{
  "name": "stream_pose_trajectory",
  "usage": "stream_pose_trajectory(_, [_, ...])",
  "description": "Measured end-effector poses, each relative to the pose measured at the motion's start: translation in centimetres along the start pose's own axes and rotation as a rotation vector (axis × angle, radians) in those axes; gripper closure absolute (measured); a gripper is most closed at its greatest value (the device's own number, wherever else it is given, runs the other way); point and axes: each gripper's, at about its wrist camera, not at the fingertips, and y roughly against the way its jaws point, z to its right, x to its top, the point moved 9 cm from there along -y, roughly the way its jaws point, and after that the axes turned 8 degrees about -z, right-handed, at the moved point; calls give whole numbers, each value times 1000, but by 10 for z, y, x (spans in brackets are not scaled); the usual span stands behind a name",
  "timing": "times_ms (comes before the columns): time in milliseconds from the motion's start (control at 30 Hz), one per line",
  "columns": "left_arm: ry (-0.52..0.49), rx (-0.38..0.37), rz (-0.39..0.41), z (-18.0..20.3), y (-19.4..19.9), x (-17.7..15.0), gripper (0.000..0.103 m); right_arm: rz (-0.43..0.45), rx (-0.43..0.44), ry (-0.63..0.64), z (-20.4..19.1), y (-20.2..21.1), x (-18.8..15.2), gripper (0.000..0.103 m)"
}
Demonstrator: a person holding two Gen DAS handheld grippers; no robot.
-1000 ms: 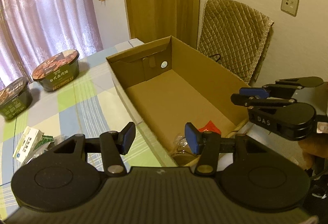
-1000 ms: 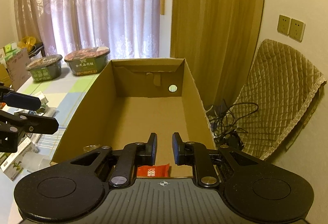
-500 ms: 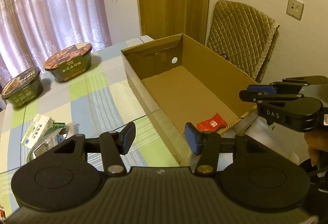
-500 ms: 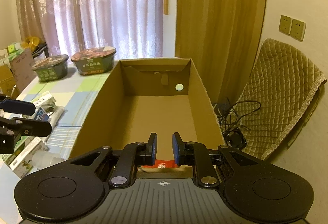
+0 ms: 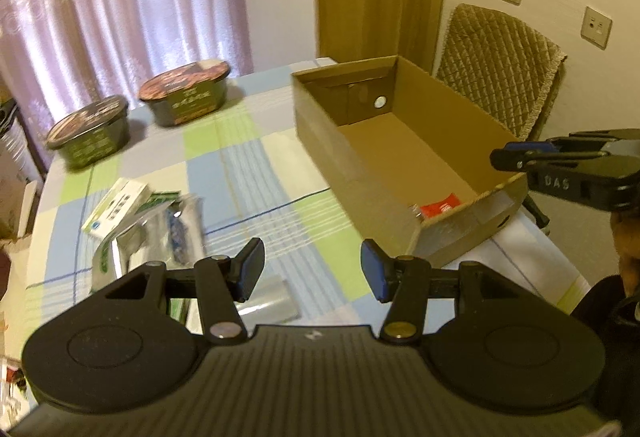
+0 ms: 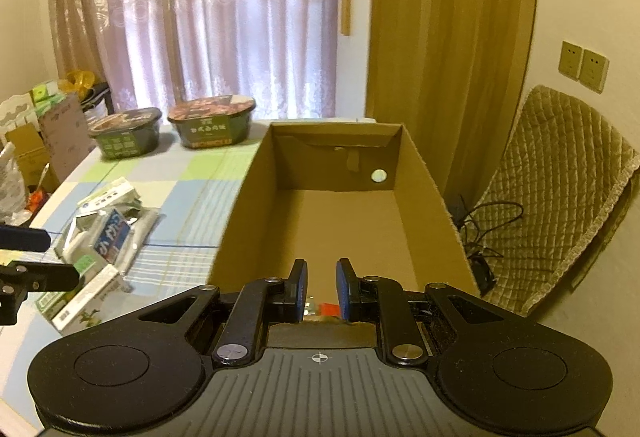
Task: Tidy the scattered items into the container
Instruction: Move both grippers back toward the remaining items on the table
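Cardboard box (image 5: 404, 145) sits open at centre right of your left wrist view, on the checked tablecloth (image 5: 240, 173), with a red packet (image 5: 440, 206) lying on its floor in the near corner. Your left gripper (image 5: 312, 269) fills the bottom of that frame with its jaws spread wide and nothing between them, over the cloth just short of the box. A heap of packets and small cartons (image 5: 144, 221) lies at centre left, and a silvery sachet (image 5: 268, 303) shows just behind the left finger. Two instant noodle bowls (image 5: 136, 113) stand at upper left, near the curtain. Your right gripper (image 5: 520, 157) enters from the right edge, above the box's near end. In your right wrist view, the box (image 6: 344, 205) runs up the middle, and your right gripper (image 6: 322, 291) holds its jaws close together with a narrow gap, gripping nothing; the red packet (image 6: 329, 308) peeks out below that gap. The heap (image 6: 108, 233) lies at left, the bowls (image 6: 172, 131) above it.
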Motion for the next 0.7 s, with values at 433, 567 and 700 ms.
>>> stream_pose_trajectory(433, [126,87,-37,-61,26,-58,39,7,46,46,-50,16,-8,83])
stream_pose_trajectory(567, [155,119,-40,-76,35,-75,26,11,58,55,-64,21,-11,83])
stream_pose_trajectory(700, [166,165,-25,-89,43,-87,17,11,68,68,-73,23,-14,83])
